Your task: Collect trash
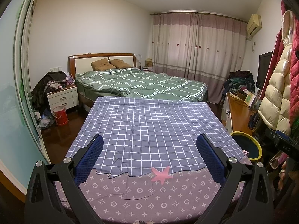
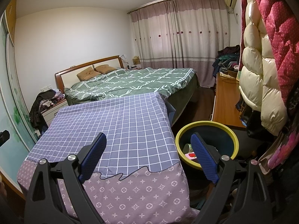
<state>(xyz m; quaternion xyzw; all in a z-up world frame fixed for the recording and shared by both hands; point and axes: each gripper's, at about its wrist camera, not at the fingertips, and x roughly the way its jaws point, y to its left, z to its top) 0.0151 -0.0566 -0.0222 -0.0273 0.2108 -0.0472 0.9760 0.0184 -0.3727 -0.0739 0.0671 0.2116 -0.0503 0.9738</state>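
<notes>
A table under a blue checked and mauve patterned cloth [image 1: 149,127] [image 2: 115,123] fills the foreground of both views. Beside its right edge stands a yellow-rimmed dark bin [image 2: 205,128] [image 1: 246,145]. Inside the bin lie a green can [image 2: 187,147] and a pink-and-white wrapper [image 2: 191,155]. My left gripper [image 1: 149,145] hangs open over the cloth with nothing between its blue pads. My right gripper [image 2: 148,145] is open too, empty, its right finger [image 2: 203,156] over the bin's mouth. A pink star shape [image 1: 161,174] shows on the cloth near the left gripper.
Behind the table is a bed with a green quilt [image 1: 142,82]. A white nightstand piled with clothes [image 1: 61,95] and a red bucket [image 1: 60,115] stand at left. A wooden cabinet [image 2: 226,100] and hanging padded coats [image 2: 261,65] line the right side.
</notes>
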